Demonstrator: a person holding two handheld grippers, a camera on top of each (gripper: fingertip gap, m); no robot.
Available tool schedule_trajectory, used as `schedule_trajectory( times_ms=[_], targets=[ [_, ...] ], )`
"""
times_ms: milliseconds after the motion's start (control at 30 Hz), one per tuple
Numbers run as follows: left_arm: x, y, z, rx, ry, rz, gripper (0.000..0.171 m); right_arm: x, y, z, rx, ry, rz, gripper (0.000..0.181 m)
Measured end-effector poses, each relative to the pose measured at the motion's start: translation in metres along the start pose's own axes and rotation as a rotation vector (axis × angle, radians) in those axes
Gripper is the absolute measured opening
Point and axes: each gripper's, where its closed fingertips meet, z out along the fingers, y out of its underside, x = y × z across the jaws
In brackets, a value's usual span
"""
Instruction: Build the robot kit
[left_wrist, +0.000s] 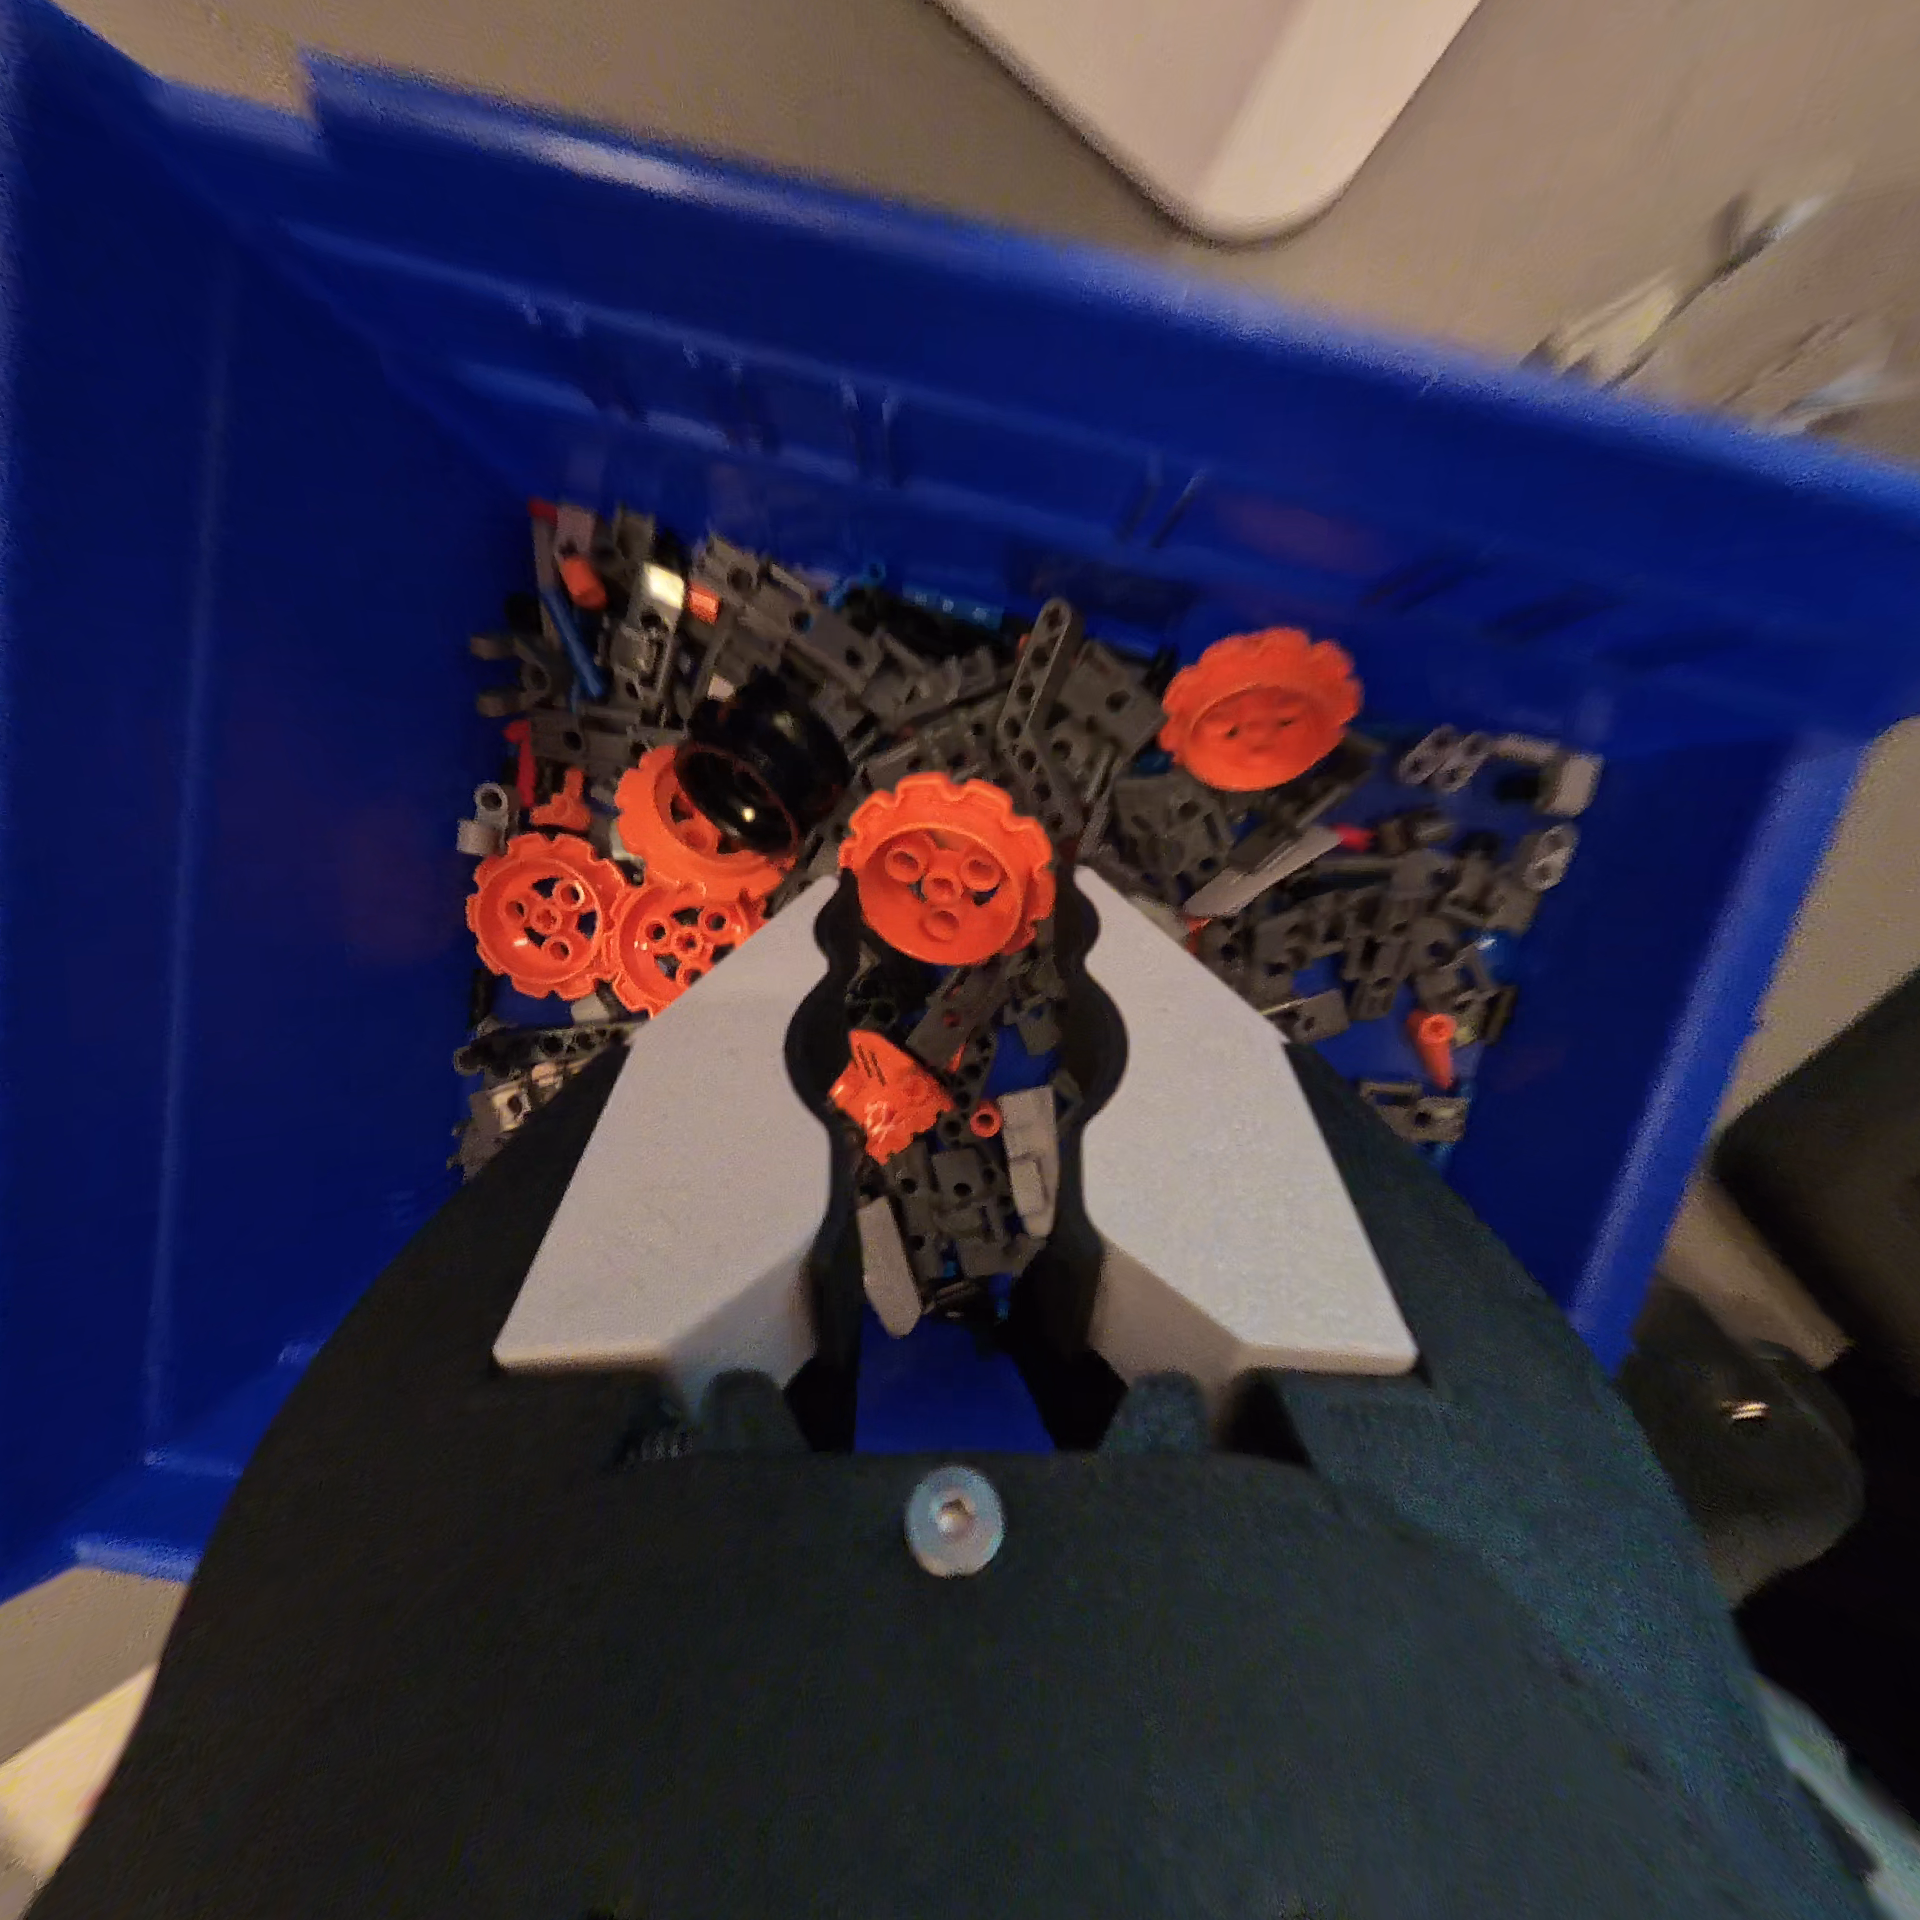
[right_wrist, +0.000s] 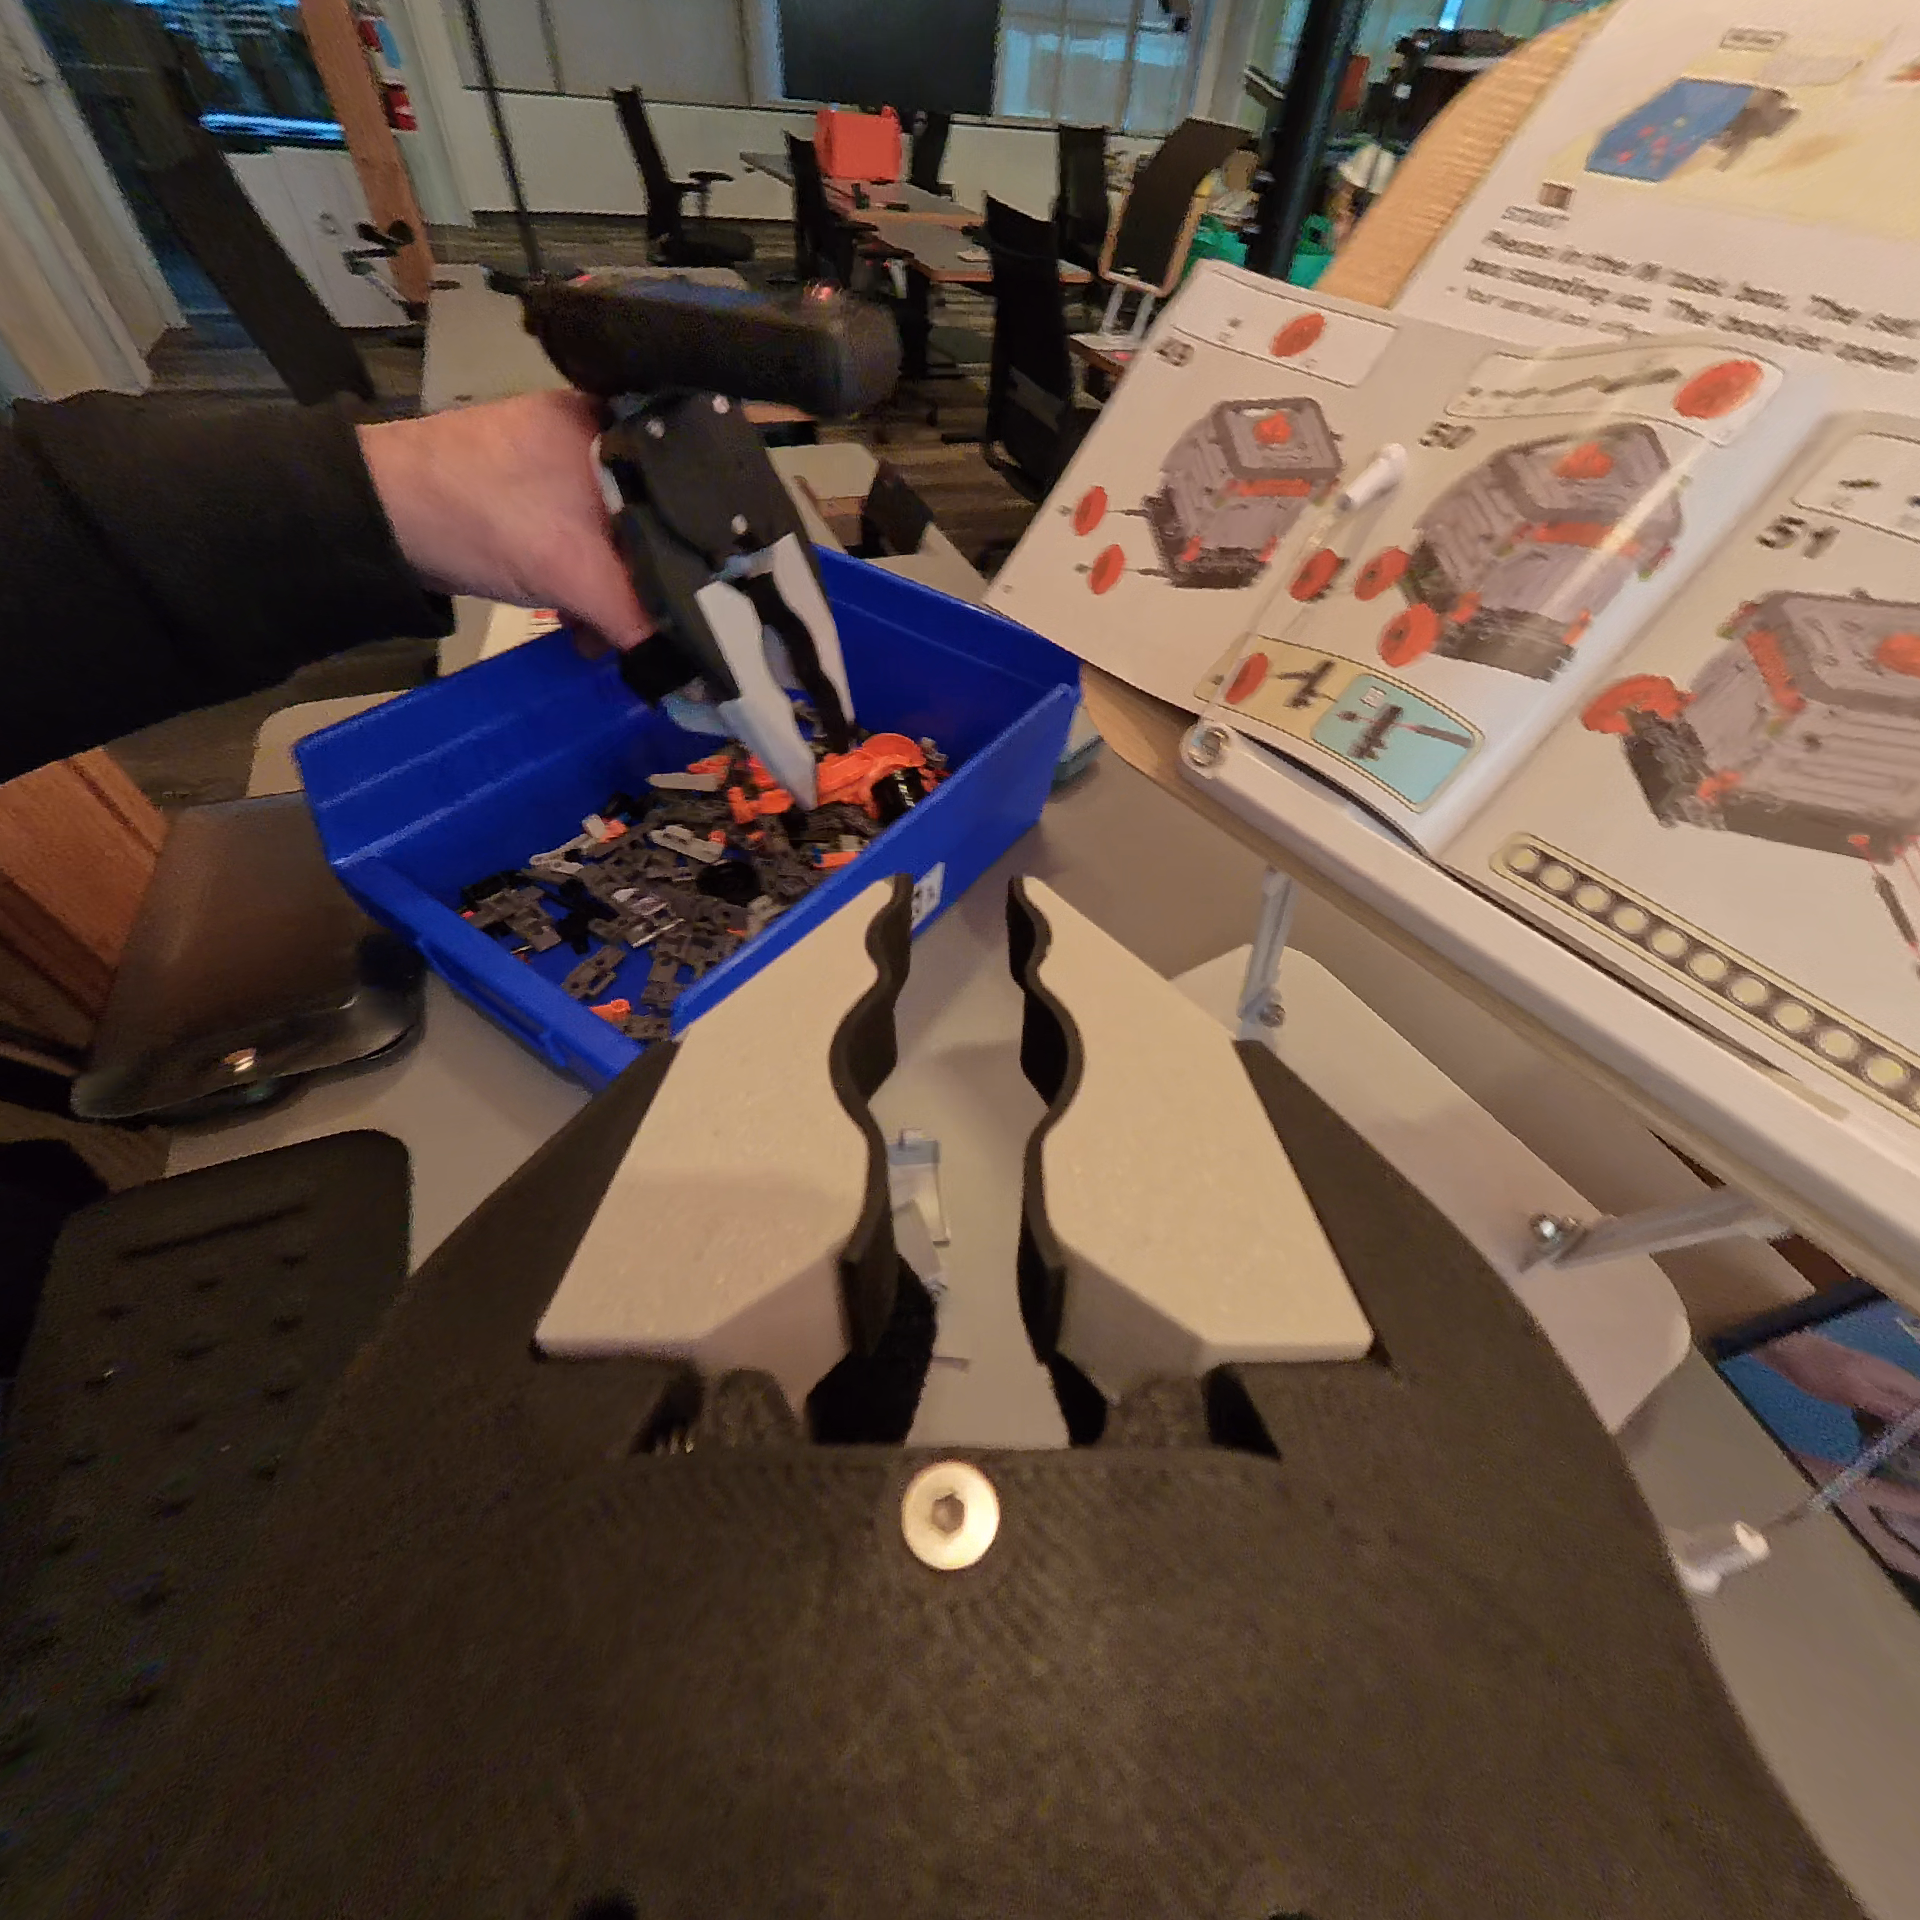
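We are seeing one blue bin (right_wrist: 499, 769) sitting on the grey bench (right_wrist: 1132, 894), toward its far left part, and it is holding a loose heap of small dark grey building pieces (left_wrist: 1382, 914) mixed with orange ones. In the left wrist view we are counting five orange toothed wheels: two lying side by side (left_wrist: 536, 914) at the left of the heap, one (left_wrist: 691, 831) just behind them with a black tyre (left_wrist: 764, 764) resting in it, one (left_wrist: 1259, 709) lying well apart toward the bin's right wall, and one more orange wheel (left_wrist: 943, 869). That last wheel is sitting between the tips of the left tongs (left_wrist: 945, 883), which are closing narrowly on its two sides and appearing to grip it just above the heap. A small orange printed piece (left_wrist: 888, 1101) is lying farther back between the fingers, down in the bin. In the right wrist view a hand (right_wrist: 499, 509) is holding the left tongs pointed down into the bin's far right part. Our right tongs (right_wrist: 958, 914) are hanging over the bench near the bin's front right corner, standing narrowly apart and holding nothing. At the right edge of the bench, one open instruction booklet (right_wrist: 1507, 582) is leaning on a white stand (right_wrist: 1558, 935).
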Motion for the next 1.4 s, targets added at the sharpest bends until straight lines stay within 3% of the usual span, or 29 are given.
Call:
schedule_trajectory(
  times_ms=[67,133,233,333,400,533,633,1067,1267,1400],
  targets=[
    [0.012,-0.019,-0.019,0.162,0.100,-0.053,0.035,-0.009,-0.005,0.002,0.000,-0.032,-0.020,0.020],
    [0.026,-0.051,-0.052,0.428,0.241,-0.125,0.035,-0.018,-0.010,0.006,-0.003,-0.056,-0.051,0.023],
    [0.058,-0.086,-0.122,0.824,0.564,-0.172,0.035,-0.033,-0.025,0.014,0.009,-0.080,-0.117,0.028],
    [0.087,-0.098,-0.175,1.044,0.835,-0.149,0.035,-0.051,-0.051,0.025,0.061,-0.111,-0.184,0.035],
    [0.103,-0.103,-0.194,1.123,0.959,-0.140,0.034,-0.062,-0.069,0.033,0.102,-0.122,-0.233,0.043],
    [0.134,-0.109,-0.205,1.168,1.104,-0.105,0.035,-0.075,-0.096,0.043,0.162,-0.139,-0.294,0.051],
    [0.155,-0.112,-0.199,1.131,1.162,-0.091,0.035,-0.080,-0.100,0.043,0.170,-0.160,-0.330,0.047],
    [0.199,-0.130,-0.178,1.091,1.375,-0.166,0.035,-0.076,-0.074,0.007,0.124,-0.167,-0.288,0.040],
    [0.232,-0.161,-0.161,1.048,1.225,-0.103,0.045,-0.053,-0.057,-0.038,0.108,-0.060,-0.208,0.040],
    [0.254,-0.181,-0.144,0.985,1.086,-0.004,0.052,-0.031,-0.027,-0.088,0.053,0.057,-0.146,0.040]
  ],
)
